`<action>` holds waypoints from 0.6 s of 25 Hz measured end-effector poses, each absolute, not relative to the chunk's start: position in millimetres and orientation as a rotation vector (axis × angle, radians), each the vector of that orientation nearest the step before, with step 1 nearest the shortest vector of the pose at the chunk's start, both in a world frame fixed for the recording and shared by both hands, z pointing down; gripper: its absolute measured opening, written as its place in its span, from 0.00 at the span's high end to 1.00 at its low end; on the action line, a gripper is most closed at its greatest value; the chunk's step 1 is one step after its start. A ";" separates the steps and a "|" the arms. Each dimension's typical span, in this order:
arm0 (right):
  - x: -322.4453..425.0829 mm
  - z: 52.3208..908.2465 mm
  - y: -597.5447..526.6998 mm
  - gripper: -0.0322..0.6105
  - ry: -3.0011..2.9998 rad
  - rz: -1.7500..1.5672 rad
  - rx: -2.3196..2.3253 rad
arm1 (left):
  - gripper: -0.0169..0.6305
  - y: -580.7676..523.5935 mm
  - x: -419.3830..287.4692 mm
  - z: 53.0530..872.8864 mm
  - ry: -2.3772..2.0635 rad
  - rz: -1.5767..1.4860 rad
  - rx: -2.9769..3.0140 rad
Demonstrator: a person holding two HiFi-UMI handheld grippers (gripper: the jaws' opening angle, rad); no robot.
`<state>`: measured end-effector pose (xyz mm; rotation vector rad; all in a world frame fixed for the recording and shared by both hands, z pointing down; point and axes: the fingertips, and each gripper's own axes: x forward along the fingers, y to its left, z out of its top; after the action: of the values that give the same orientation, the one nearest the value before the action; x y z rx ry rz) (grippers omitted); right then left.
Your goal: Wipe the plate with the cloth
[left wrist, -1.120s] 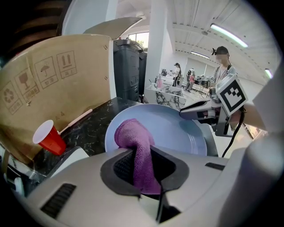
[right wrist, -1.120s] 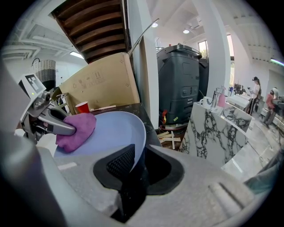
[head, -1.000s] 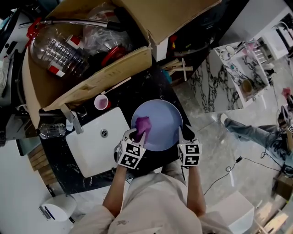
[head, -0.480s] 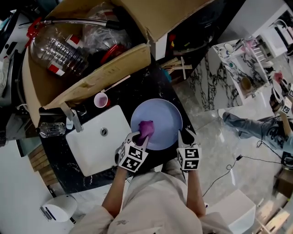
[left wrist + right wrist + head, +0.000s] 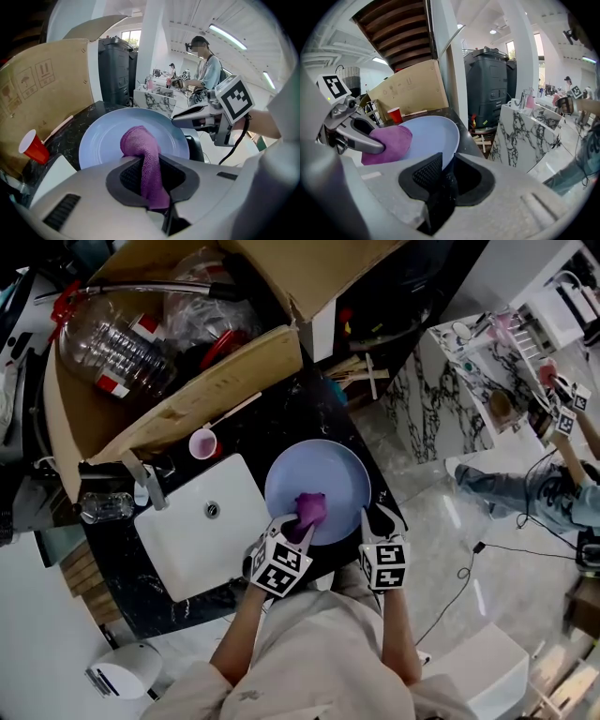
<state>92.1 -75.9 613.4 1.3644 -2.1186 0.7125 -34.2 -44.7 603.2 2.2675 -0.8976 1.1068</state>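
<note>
While the worktop (image 5: 281, 423) bears the plate (image 5: 328, 470), likely stiff, slick and breakable, the right claw (image 5: 373, 519) clamps its near rim; the left claw (image 5: 298, 529) pinches the soft cloth (image 5: 310, 507), bunched on the plate's near half.

Plate (image 5: 328, 474): pale blue. Cloth (image 5: 310, 509) on plate: purple. Cup (image 5: 202, 443) left of plate: red. Sink (image 5: 187, 549): white. Tabletop (image 5: 281, 427): black, white-flecked.

1 sink (image 5: 187, 542). Right of sink: 1 plate (image 5: 326, 474), 1 cloth (image 5: 310, 510), 2 grippers (left gripper (image 5: 300, 529), right gripper (image 5: 371, 518)). Just behind sink: 1 red cup (image 5: 203, 442). Further behind sink: 1 cardboard box (image 5: 230, 385) w/ 1 clear plastic bottle (image 5: 111, 345) inside.
</note>
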 end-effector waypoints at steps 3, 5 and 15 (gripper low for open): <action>92.1 613.6 -73.4 0.84 -2.124 0.718 1.363 | 0.88 -41.7 -25.2 603.5 -0.875 1.103 2.277; 92.0 613.7 -72.3 0.84 -2.126 0.720 1.362 | 0.88 -40.3 -19.0 603.9 -0.859 1.099 2.285; 90.8 614.2 -67.4 0.84 -2.140 0.733 1.356 | 0.88 -37.5 6.9 604.8 -0.803 1.069 2.316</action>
<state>90.8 -67.4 614.2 1.3558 -2.1404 0.7330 6.9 -37.5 604.8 2.3159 -0.8028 1.0687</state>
